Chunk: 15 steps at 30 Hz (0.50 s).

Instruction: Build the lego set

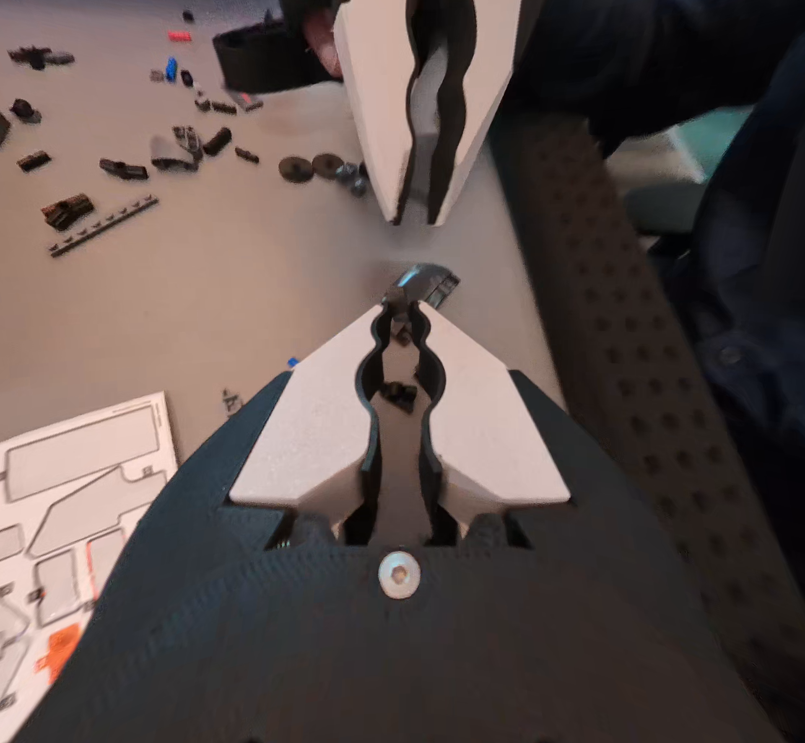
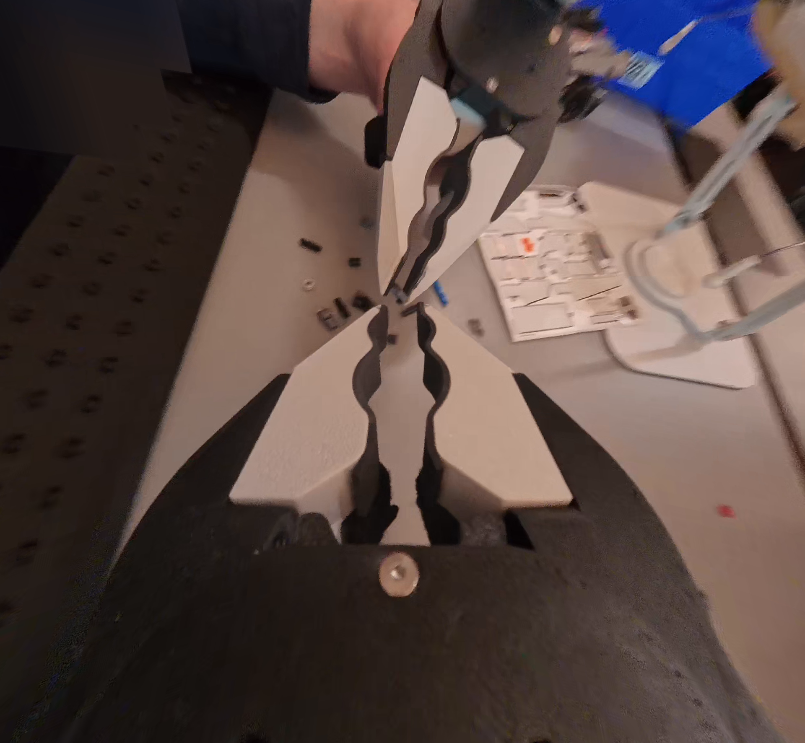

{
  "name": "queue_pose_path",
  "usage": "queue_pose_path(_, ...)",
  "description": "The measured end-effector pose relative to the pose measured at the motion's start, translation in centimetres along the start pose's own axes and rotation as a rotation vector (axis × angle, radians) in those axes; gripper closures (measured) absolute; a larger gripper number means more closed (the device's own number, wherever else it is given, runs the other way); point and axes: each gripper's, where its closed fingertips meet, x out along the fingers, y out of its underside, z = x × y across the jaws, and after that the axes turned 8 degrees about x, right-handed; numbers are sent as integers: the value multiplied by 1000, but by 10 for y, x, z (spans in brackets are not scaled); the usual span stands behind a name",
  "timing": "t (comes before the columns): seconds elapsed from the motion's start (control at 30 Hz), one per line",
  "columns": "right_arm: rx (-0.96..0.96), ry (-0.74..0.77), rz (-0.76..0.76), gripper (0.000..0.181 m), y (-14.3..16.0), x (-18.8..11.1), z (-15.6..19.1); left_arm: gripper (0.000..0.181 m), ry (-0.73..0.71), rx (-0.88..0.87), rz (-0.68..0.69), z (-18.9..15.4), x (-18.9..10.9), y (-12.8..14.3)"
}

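Note:
My left gripper is shut on a small black curved lego piece and holds it just above the beige table. The piece sticks out past the fingertips. My right gripper points at it from the far side, a short way off, with its jaws a little apart and nothing between them. In the right wrist view the right gripper sits tip to tip with the left gripper, and the held piece shows only as a small dark bit.
Loose black lego parts lie at the left, among them a long thin plate and two round discs. A white printed sheet lies near left. A dark perforated surface borders the table. A white stand base and a blue box stand farther off. My two grippers' fingertips are within a few centimetres of each other.

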Motion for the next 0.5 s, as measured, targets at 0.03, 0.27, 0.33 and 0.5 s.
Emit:
queue_pose_path(0.03,43,-63,51,167,9,3,8,175,-22,27,51,1,2,7)
queue_pose_path(0.27,126,-272,267,135,42,16,46,175,-6,69,135,-7,9,15)
queue_pose_path(0.33,151,-241,342,123,52,21,44,175,-18,72,156,-5,11,19)
queue_pose_path(0.5,183,-218,479,123,77,32,43,175,-32,94,163,-4,12,18)
